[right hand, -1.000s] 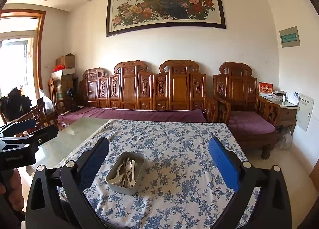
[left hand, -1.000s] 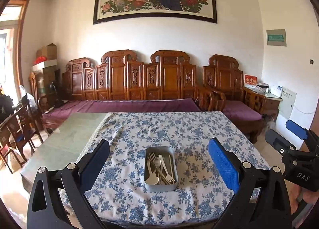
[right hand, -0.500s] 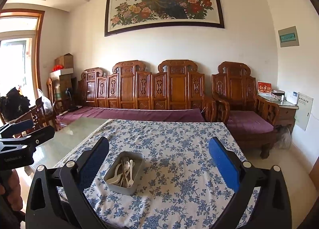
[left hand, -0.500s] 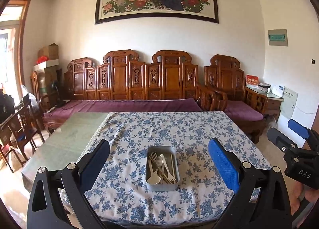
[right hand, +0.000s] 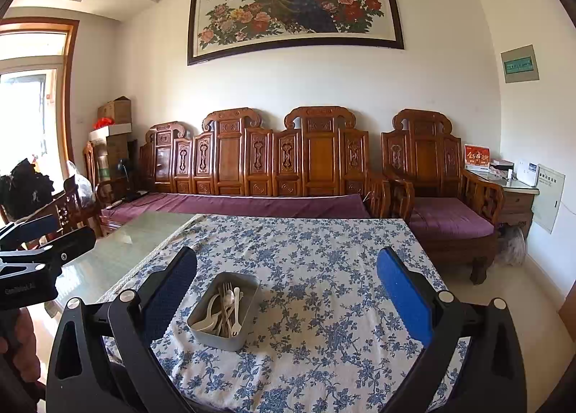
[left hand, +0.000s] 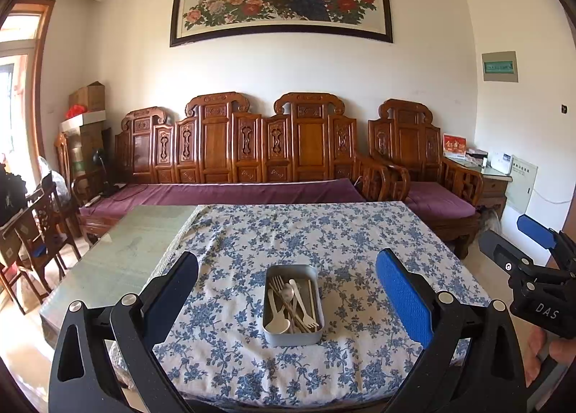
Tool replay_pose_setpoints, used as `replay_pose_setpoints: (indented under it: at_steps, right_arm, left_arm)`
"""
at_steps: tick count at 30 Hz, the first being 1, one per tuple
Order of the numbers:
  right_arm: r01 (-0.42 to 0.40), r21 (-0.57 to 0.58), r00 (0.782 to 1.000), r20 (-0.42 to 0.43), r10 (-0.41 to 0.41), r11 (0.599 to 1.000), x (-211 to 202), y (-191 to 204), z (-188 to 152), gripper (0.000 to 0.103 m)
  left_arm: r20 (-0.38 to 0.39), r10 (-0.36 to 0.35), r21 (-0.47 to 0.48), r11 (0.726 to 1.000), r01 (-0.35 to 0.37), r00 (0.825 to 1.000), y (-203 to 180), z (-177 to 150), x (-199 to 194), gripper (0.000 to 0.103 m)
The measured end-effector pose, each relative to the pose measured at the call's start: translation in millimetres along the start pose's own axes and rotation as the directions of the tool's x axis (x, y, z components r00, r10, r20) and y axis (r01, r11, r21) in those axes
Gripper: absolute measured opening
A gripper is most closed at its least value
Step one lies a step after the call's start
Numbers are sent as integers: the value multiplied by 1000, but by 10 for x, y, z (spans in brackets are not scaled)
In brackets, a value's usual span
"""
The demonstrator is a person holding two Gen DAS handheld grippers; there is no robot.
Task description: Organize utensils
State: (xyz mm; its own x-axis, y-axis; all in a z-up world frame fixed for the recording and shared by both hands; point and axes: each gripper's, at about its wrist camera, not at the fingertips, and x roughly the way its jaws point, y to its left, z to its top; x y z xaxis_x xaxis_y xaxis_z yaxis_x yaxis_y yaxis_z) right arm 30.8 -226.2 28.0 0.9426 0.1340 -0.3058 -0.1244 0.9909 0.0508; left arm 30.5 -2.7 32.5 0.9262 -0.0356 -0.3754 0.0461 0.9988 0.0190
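Note:
A grey metal tray (left hand: 292, 336) sits near the front of a table with a blue floral cloth (left hand: 324, 233). It holds a white spoon, forks, a metal spoon and chopsticks (left hand: 293, 301). My left gripper (left hand: 288, 290) is open and empty, held back from the tray and above it. My right gripper (right hand: 288, 290) is open and empty; in its view the tray (right hand: 216, 337) lies a little left of centre. The right gripper also shows at the right edge of the left wrist view (left hand: 529, 251), and the left gripper at the left edge of the right wrist view (right hand: 46, 236).
The table's left part is bare glass (left hand: 118, 262). A carved wooden sofa (left hand: 252, 161) with purple cushions stands behind the table, an armchair (left hand: 424, 175) at its right. Wooden chairs (left hand: 36, 226) stand at the left.
Both grippers drifted slightly; the tray sits a little further right in the left wrist view. Both stay open and empty.

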Motion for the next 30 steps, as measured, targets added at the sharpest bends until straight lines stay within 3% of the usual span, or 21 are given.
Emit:
replay_pose_setpoints:
  at_steps: [30]
  right_arm:
    - [-3, 0, 1000, 2, 3, 1000, -3, 35, 3, 101]
  left_arm:
    - [-2, 0, 2, 1000, 0, 1000, 13, -3, -18, 95]
